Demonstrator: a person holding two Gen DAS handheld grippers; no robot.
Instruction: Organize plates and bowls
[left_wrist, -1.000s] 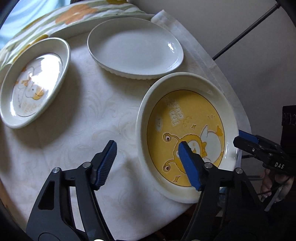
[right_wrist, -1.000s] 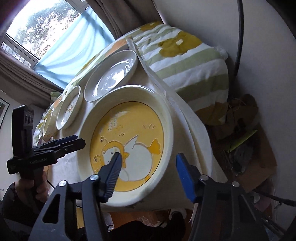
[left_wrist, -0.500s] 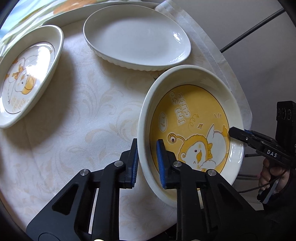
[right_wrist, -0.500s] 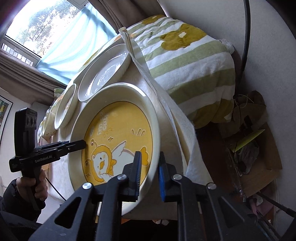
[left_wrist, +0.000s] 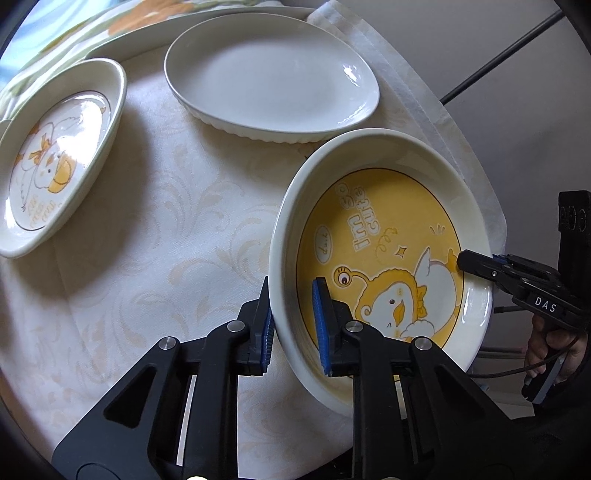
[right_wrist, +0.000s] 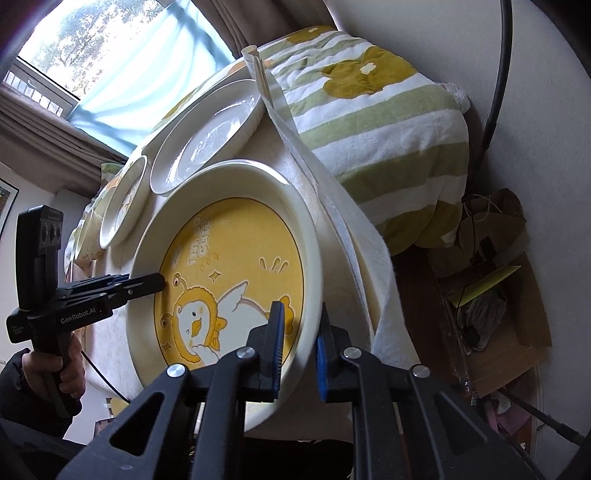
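Yellow duck bowl (left_wrist: 380, 258), held by 2 grippers at table edge.

Item 1: yellow duck bowl, cream rim, tilted w/ its right side raised. Left gripper (left_wrist: 293, 325) fingers clenched on near-left rim, 1 pad inside, 1 outside. Right gripper (right_wrist: 299, 350) fingers clenched on opposite rim, same way. Item 2: plain white oval plate (left_wrist: 271, 75), flat on table (left_wrist: 166, 229), just beyond bowl; rims close, contact unclear. Item 3: small duck-print dish (left_wrist: 59, 158), left side, well apart from bowl. Table covered w/ cream patterned cloth. Misc: green-striped blanket (right_wrist: 369, 122) behind table; window w/ blue curtain (right_wrist: 122, 59); cardboard box (right_wrist: 495, 321) on floor.
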